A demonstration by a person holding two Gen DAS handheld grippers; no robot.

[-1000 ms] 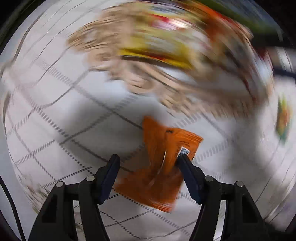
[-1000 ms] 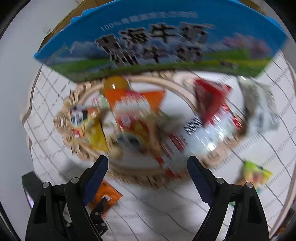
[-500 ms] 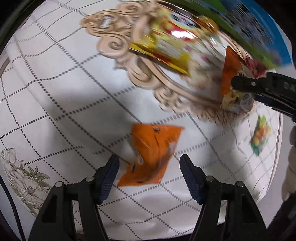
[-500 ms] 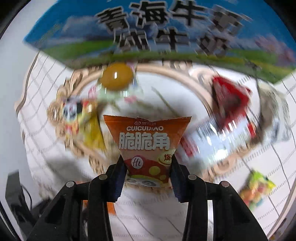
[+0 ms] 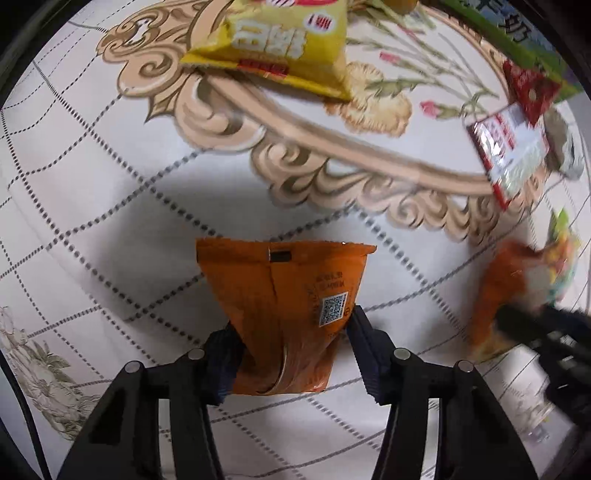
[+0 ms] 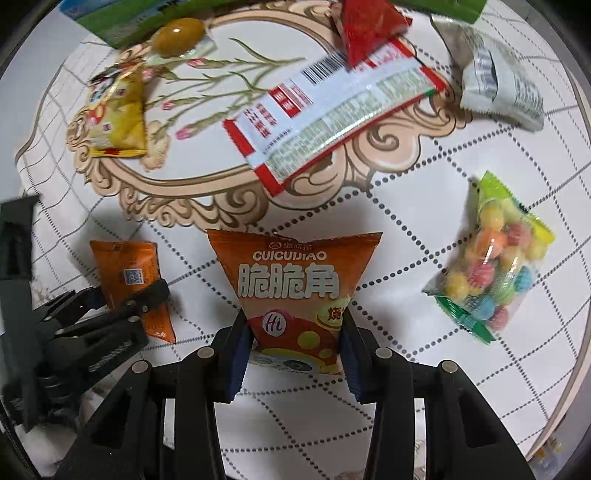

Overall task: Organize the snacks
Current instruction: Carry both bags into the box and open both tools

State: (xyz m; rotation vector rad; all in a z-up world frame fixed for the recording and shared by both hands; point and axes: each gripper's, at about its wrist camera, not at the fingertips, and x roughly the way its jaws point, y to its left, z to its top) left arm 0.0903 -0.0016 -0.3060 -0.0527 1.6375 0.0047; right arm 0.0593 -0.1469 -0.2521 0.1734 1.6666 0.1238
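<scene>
Glossy white tablecloth [image 6: 424,192], dotted grid. Left gripper [image 5: 291,347], jaws just closing, clamps a crinkly orange packet [image 5: 288,295]; right gripper [image 6: 293,345] pinches a triangular orange snack bag [image 6: 291,280].

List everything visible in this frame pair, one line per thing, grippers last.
Orange packets: two, orange; one printed-side up in the right gripper, one back-side up in the left gripper.
Yellow bag: one, yellow; left of the oval print.
Red-white packet: one, red and white; across the oval's edge.
Red packet: one, red; far edge.
Silver packet: one, silver; far right.
Candy bag: one, clear with green ends, multicoloured balls; right.
Yellow jelly: one; far left.
Carton: one, blue-green; far edge.
Tablecloth: white, dotted grid.
Left gripper: black, shut on packet.
Right gripper: black, shut on packet.
</scene>
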